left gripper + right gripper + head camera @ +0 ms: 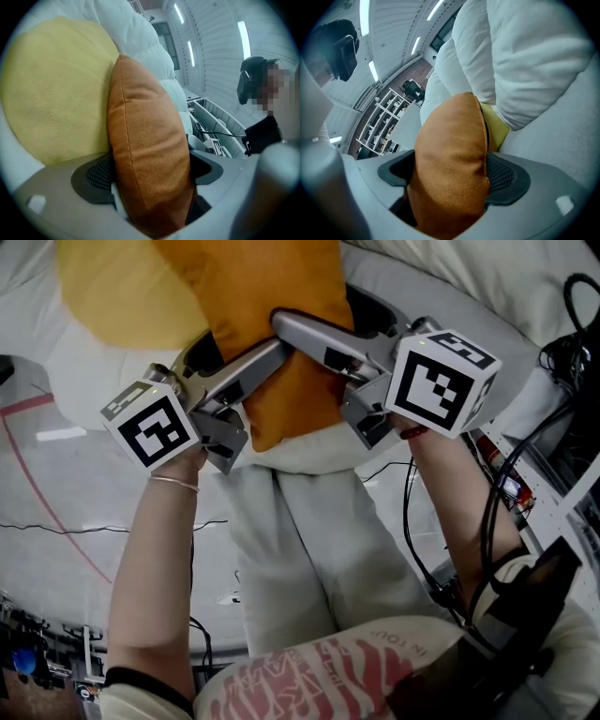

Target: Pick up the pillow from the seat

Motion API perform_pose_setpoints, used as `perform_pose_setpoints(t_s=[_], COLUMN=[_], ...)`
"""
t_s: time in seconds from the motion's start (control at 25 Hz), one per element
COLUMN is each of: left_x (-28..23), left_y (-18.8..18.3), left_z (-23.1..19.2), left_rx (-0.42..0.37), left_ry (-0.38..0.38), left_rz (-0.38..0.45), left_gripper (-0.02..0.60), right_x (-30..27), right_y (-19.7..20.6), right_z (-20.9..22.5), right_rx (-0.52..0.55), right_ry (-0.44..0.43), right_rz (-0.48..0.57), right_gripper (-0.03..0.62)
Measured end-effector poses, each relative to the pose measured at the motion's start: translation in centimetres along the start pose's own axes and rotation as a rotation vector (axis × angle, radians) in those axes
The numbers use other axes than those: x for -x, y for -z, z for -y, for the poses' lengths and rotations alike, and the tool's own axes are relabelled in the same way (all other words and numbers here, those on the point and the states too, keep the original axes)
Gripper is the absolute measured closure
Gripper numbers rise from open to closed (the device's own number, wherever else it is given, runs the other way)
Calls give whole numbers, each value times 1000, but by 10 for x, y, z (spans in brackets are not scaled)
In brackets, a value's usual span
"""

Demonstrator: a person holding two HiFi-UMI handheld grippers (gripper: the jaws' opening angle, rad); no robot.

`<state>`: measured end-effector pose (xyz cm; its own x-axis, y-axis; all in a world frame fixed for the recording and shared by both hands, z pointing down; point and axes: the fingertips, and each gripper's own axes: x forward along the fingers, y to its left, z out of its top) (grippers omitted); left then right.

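Observation:
An orange pillow stands on edge on the white seat, leaning against a round yellow pillow. My left gripper reaches in from the lower left and my right gripper from the right, both at the pillow's lower corner. In the left gripper view the orange pillow fills the gap of the left gripper, and both pads press into it. In the right gripper view the same pillow bulges between the pads of the right gripper, with the yellow pillow behind.
Puffy white back cushions rise behind the pillows. Black cables and equipment lie to the right of the seat. The person's light trousers are below the grippers. Shelving stands far off on the left.

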<state>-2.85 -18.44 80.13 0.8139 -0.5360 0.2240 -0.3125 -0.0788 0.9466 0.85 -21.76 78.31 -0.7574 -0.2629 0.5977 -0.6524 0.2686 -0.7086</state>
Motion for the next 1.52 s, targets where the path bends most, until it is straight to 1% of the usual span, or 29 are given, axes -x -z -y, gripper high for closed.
perform_pose_setpoints(t_s=[0.12,0.24,0.44,0.52,0.72,0.76,0.84,1.0,1.08,1.24,1.36,1.52], left_x=[0,0,3,7,24,28,33,39,44,59,69,75], left_y=[0,0,2,6,15,17,20,23,23,20,18,9], left_z=[0,1,3,10,29,33,42,58,62,81,101,115], left_rx=[1,6,11,-1,-40,-42,-45,-69,-61,-40,-45,-49], left_ry=[5,15,-2,-14,-61,-71,-83,-77,-73,-85,-89,-81], left_rz=[-4,-8,-3,4,12,8,-1,-15,-6,9,11,23], left_gripper=[85,97,115,120,126,126,128,129,129,129,129,127], right_x=[2,2,3,10,25,27,33,48,49,58,70,76], right_y=[0,1,3,6,13,15,20,25,27,24,20,9], right_z=[-1,0,-2,-7,-28,-32,-39,-51,-57,-79,-97,-112], right_rx=[-6,-28,-37,-18,74,73,38,-21,-34,-22,-18,6], right_ry=[-18,-45,-55,-57,-61,-62,-68,-81,-81,-82,-88,-85], right_rz=[-19,-25,-42,-44,-73,-85,-104,-105,-110,-124,-120,-120], right_gripper=[124,138,169,178,191,192,197,201,201,200,200,200])
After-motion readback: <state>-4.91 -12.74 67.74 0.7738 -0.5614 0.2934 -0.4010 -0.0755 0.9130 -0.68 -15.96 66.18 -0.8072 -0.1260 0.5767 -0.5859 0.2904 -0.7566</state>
